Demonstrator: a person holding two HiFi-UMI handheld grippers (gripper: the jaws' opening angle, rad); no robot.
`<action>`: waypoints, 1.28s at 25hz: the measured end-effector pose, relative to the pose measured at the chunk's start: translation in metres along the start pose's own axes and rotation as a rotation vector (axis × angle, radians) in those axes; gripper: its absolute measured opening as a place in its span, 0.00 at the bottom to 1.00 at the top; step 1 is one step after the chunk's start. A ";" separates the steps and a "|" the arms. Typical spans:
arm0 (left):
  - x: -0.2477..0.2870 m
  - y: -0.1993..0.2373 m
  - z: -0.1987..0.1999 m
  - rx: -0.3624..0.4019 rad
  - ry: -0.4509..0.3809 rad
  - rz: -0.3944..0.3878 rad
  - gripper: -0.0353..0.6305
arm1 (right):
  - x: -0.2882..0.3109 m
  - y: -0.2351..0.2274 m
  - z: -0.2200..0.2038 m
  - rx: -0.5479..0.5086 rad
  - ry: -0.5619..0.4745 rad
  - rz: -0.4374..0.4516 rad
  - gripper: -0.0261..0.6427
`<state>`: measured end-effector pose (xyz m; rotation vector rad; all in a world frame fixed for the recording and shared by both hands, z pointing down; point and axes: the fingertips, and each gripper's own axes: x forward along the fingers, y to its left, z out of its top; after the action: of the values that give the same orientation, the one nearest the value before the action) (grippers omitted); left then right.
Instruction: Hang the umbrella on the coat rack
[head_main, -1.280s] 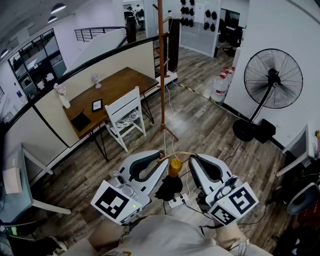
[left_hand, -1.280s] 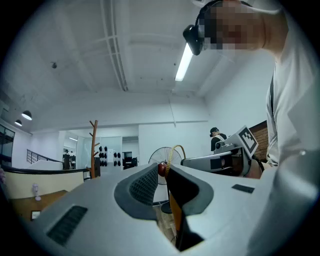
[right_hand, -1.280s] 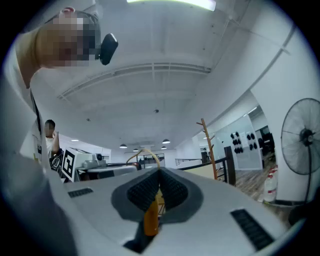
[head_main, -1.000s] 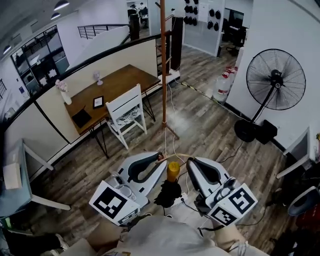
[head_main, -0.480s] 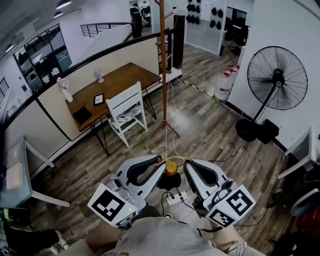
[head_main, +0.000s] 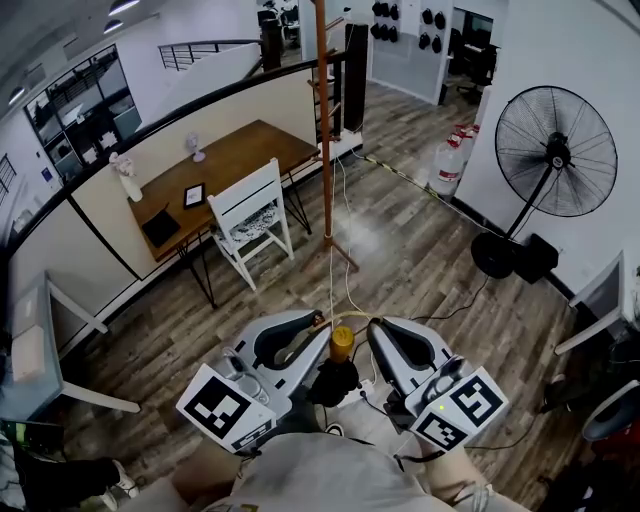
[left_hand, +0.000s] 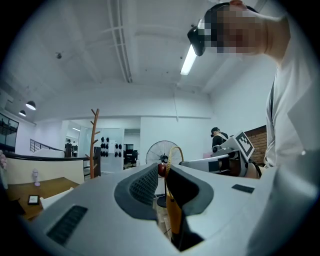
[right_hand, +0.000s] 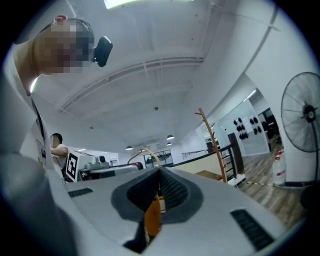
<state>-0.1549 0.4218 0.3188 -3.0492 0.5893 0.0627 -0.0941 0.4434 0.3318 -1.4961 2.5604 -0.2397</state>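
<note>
A folded black umbrella (head_main: 335, 382) with a yellow handle (head_main: 342, 342) hangs between my two grippers, close to my body. Its thin yellow loop strap (head_main: 346, 317) is stretched between the tips. My left gripper (head_main: 318, 320) is shut on one end of the loop (left_hand: 173, 150). My right gripper (head_main: 371, 326) is shut on the other end of it (right_hand: 145, 152). The yellow handle (left_hand: 173, 215) hangs just below the shut jaws in both gripper views. The tall brown coat rack (head_main: 322, 130) stands straight ahead on the wood floor, a few steps away.
A white chair (head_main: 248, 225) and a wooden desk (head_main: 225, 170) stand left of the rack. A large black floor fan (head_main: 552, 150) is at the right by the wall. A power strip and cables (head_main: 370, 395) lie on the floor at my feet.
Both grippers have drawn slightly closer together, still holding the loop. The umbrella hangs a little nearer to me. The rack has barely shifted in the view.
</note>
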 end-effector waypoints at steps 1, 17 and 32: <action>0.003 0.003 0.000 0.001 -0.002 -0.001 0.14 | 0.002 -0.004 0.001 0.003 -0.002 -0.001 0.05; 0.057 0.108 -0.018 -0.033 0.009 -0.022 0.14 | 0.098 -0.068 0.002 -0.015 0.015 -0.016 0.05; 0.127 0.288 -0.014 -0.060 0.014 -0.106 0.14 | 0.269 -0.157 0.020 0.000 0.032 -0.102 0.05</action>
<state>-0.1441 0.1070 0.3193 -3.1351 0.4325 0.0572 -0.0866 0.1316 0.3303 -1.6376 2.5116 -0.2789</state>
